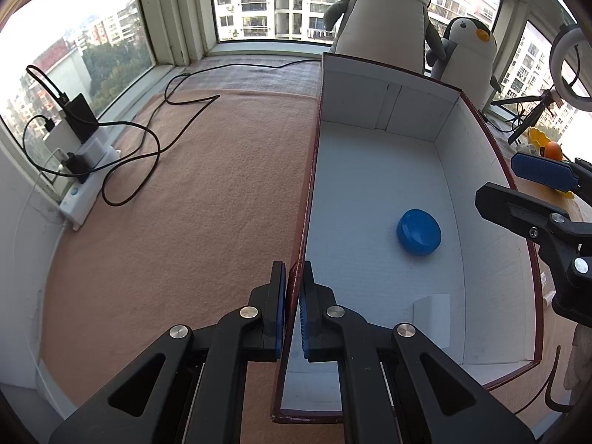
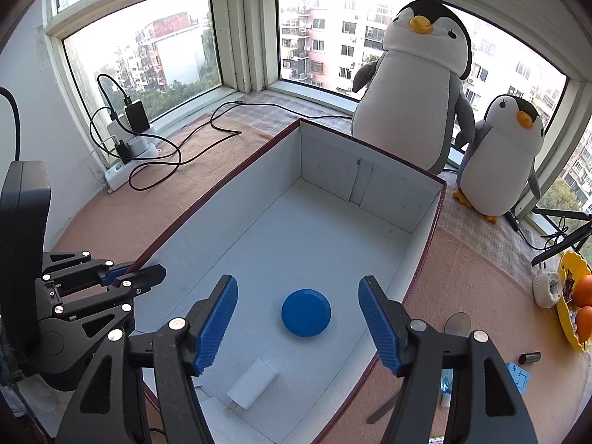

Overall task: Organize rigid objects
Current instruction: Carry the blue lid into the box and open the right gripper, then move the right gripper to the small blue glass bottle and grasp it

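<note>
A power strip with plugged-in chargers and looping black cables sits at the far left edge of the peach-coloured cloth, against the window. The stretch of cloth between those cables and the box lies bare.

The left gripper is clamped on the left wall of the open white box, one blue pad outside the dark red rim and one inside, near the box's near-left corner. The box's long axis runs away from the cameras toward the window.

On the box floor, nearer the near end than the far wall, a round blue lid lies flat. A small white plug adapter lies by the near edge, its long axis angled, prongs toward the near-left corner. The far half of the floor is clear.

The right gripper hangs above the lid, jaws spread wide on either side of it and touching nothing.

Behind the box's far-right corner stand a large plush penguin and a smaller one. At the right edge of the cloth are a yellow bowl of oranges and some small items.
</note>
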Available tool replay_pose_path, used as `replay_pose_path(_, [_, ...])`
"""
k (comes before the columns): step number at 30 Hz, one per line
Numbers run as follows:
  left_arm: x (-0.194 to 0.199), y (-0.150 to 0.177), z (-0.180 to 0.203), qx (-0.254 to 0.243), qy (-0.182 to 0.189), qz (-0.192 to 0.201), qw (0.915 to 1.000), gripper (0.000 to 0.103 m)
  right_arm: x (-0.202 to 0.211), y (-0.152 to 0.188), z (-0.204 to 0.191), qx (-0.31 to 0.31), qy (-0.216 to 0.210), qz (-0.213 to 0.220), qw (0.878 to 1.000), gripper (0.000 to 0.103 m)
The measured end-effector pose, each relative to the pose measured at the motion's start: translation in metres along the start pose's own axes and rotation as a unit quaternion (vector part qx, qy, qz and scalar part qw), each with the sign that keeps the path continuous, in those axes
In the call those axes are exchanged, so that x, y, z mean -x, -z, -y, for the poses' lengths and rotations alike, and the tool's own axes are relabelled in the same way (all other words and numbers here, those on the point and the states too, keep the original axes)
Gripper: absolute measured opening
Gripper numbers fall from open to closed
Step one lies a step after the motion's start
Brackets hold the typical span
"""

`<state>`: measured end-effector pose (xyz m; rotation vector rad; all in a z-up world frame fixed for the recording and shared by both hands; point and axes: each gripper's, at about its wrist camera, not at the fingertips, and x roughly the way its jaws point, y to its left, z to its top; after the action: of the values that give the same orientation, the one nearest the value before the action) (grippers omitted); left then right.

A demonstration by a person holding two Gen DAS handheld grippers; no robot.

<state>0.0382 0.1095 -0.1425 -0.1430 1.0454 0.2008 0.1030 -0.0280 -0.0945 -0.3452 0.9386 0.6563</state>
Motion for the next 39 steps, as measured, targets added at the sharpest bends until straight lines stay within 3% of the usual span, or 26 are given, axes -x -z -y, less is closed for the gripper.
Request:
replay_pose_path(10, [0.000, 0.000, 0.000, -0.001, -0.001, 0.000, 1.0000, 0.006, 0.011, 0.004, 0.003, -0.007, 0.003, 0.008, 1.000, 0.065])
replay_pose_path(17, [0.000, 0.001, 0.000, -0.002, 0.000, -0.001, 1.0000, 0.006, 0.029, 0.021, 0.028, -0.039, 0.007, 0.013, 0.999, 0.065])
replay_pose_path(25, [0.000, 0.001, 0.001, -0.004, -0.002, -0.003, 1.0000, 0.006, 0.054, 0.067, 0.105, -0.123, 0.044, 0.004, 0.991, 0.065])
replay_pose_path(33, [-0.001, -0.001, 0.002, -0.006, -0.004, -0.010, 0.9999, 0.006, 0.069, 0.129, 0.193, -0.211, 0.095, -0.032, 0.972, 0.065])
replay_pose_path(39, [-0.001, 0.000, 0.002, -0.003, -0.005, -0.013, 0.9999, 0.006, 0.067, 0.162, 0.223, -0.264, 0.076, -0.059, 0.960, 0.065])
